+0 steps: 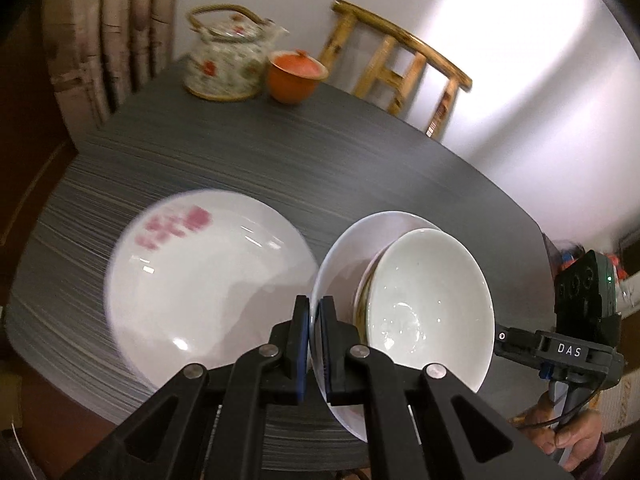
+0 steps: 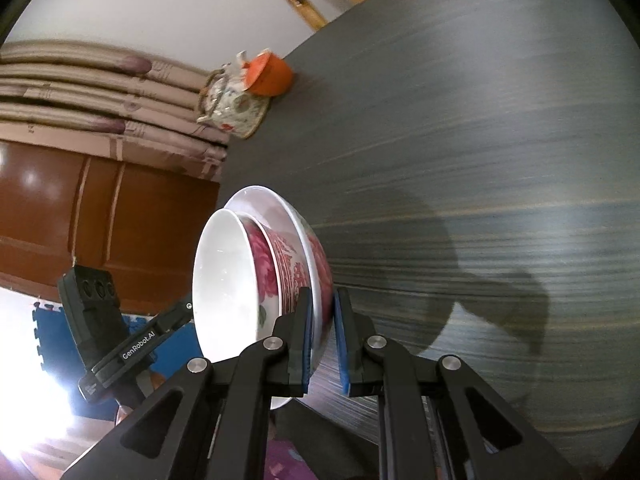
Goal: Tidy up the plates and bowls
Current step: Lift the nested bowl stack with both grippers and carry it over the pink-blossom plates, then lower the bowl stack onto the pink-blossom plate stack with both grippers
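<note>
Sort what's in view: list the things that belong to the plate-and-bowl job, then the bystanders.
Job:
- stack of white bowls with red flowers, both grippers clamped on its bottom bowl
- large white plate with pink print

Bystanders:
- floral ceramic teapot
- orange lidded cup
- bamboo chair

bowls [image 1: 430, 292] stacked in plate [image 1: 340, 256], second plate [image 1: 200, 280] left, teapot [image 1: 226, 60] behind

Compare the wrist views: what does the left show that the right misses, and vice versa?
Only left wrist: a pink-printed plate lying on the table, and a hand. Only right wrist: the red flower pattern outside the bowls, a brown cabinet, a blue mat. Both: the stack of bowls on a plate, left gripper and right gripper shut on its rim, teapot, orange cup, chair.
</note>
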Tool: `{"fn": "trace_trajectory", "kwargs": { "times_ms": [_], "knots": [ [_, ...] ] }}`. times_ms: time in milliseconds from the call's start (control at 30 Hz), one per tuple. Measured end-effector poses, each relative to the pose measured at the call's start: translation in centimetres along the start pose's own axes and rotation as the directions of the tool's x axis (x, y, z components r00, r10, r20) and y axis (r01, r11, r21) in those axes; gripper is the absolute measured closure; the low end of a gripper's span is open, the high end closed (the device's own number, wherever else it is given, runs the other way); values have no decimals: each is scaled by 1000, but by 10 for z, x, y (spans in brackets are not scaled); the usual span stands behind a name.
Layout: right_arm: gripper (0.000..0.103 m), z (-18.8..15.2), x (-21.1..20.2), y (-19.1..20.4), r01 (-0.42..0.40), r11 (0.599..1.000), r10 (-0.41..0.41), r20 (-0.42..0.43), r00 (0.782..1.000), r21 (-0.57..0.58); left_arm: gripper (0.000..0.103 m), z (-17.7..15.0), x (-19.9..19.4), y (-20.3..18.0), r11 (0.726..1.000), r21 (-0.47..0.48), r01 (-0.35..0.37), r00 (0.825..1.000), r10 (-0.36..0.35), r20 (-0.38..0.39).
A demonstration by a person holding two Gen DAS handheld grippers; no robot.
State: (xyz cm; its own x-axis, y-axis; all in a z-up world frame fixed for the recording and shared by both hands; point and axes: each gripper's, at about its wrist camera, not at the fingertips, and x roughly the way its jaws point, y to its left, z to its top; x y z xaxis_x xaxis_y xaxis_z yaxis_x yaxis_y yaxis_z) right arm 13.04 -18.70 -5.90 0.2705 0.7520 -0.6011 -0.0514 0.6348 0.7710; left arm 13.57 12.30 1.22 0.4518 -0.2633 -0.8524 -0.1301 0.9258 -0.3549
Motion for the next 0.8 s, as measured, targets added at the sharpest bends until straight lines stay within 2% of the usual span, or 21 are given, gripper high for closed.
{"fn": "trace_trajectory", "kwargs": {
  "times_ms": [400,600,800],
  "knots": [
    [90,21,80,71,-43,997,36,-109,993,-64,100,10,-21,88,989,-129,-66,997,71,37],
    [90,25,110,82,-41,996,28,-154,988,-81,100,8,-15,108,986,-149,-69,997,75,34],
    [90,27,121,81,-30,995,14,-166,986,-90,100,5,-8,113,986,-147,-73,997,78,30]
  ]
}}
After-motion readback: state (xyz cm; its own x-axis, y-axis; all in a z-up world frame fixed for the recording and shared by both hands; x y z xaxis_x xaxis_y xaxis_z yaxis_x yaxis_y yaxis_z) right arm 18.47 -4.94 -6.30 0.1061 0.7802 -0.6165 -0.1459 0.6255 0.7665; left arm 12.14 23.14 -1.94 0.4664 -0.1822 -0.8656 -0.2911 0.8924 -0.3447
